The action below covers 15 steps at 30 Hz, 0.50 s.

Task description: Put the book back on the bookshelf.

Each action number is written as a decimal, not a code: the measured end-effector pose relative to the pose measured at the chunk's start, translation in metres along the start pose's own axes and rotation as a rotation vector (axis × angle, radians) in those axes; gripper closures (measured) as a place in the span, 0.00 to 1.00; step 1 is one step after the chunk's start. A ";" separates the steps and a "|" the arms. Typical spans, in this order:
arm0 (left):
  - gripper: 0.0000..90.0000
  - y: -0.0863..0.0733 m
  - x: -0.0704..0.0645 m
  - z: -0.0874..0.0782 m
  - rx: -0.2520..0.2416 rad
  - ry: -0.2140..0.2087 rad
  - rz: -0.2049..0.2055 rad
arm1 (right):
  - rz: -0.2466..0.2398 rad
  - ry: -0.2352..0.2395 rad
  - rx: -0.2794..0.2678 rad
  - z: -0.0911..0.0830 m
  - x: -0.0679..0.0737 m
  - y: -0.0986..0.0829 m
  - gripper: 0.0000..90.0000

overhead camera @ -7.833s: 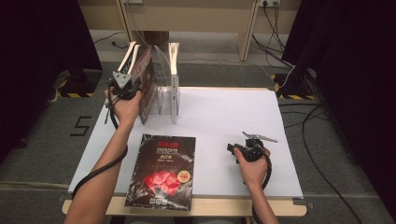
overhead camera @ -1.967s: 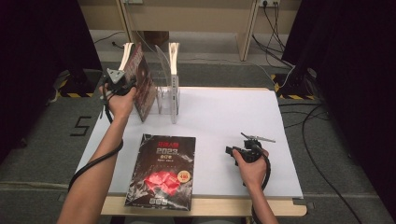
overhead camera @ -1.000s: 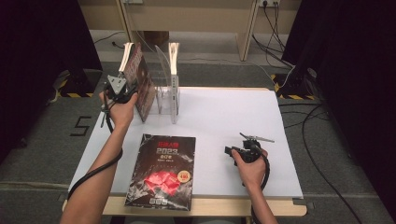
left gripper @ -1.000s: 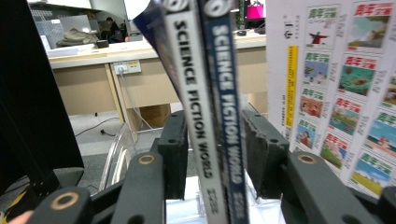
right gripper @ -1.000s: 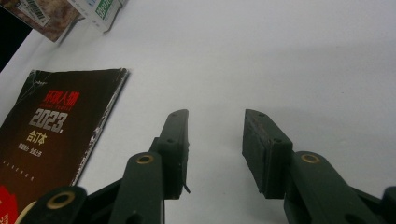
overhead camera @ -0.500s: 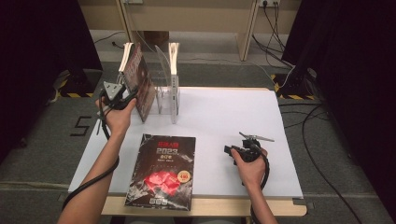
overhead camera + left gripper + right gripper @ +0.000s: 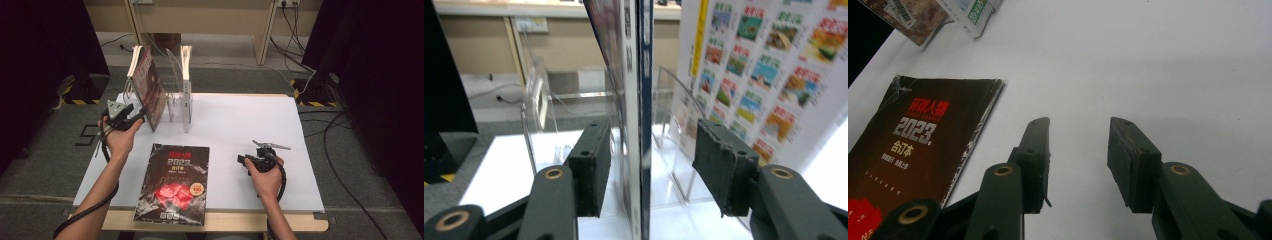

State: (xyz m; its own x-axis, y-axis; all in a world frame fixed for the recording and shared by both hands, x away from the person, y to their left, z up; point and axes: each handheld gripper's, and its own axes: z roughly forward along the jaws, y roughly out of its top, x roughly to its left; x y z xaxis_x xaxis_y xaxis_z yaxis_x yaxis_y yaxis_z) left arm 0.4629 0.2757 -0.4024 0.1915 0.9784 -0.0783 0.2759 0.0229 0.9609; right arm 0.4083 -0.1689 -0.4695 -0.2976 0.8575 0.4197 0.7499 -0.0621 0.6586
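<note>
Left claw (image 7: 649, 170) spread, straddling upright book (image 7: 636, 100) in far-left rack (image 7: 177, 102); right claw (image 7: 1075, 150) spread, idling; near book (image 7: 175, 182) awaiting racking.

The flat dark magazine (image 7: 918, 150) bears "2023" on its cover.

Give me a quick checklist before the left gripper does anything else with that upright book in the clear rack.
1. Left gripper open, jaws either side of the upright book: ok.
2. Jaws touching the book: cannot tell.
3. Book upright in the clear rack: ok.
4. Second book standing apart in the rack: ok.
5. Right gripper open, over bare table: ok.
6. Flat dark book lying fully on the table: not ok, it overhangs the near edge.
</note>
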 end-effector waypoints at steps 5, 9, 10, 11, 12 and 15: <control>0.53 -0.014 0.003 -0.010 0.051 -0.024 0.002 | -0.008 0.003 0.005 0.000 0.003 0.003 0.68; 0.54 -0.030 0.005 -0.020 0.100 -0.050 -0.014 | -0.015 0.002 0.006 0.000 0.006 0.005 0.68; 0.54 -0.034 0.006 -0.022 0.110 -0.055 -0.020 | -0.011 0.002 0.005 0.000 0.008 0.006 0.68; 0.55 -0.037 0.006 -0.025 0.120 -0.059 -0.025 | -0.015 0.004 0.006 0.001 0.009 0.006 0.68; 0.55 -0.040 0.007 -0.027 0.128 -0.060 -0.026 | -0.023 0.003 0.006 0.001 0.009 0.007 0.68; 0.56 -0.049 0.008 -0.033 0.147 -0.071 -0.024 | -0.029 0.007 0.006 0.002 0.013 0.008 0.68</control>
State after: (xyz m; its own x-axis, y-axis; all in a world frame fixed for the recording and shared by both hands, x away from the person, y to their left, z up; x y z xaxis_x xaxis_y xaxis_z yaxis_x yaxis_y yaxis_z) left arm 0.4194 0.2892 -0.4416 0.2474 0.9609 -0.1243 0.4149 0.0108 0.9098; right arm 0.4118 -0.1578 -0.4598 -0.3231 0.8555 0.4046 0.7446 -0.0340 0.6666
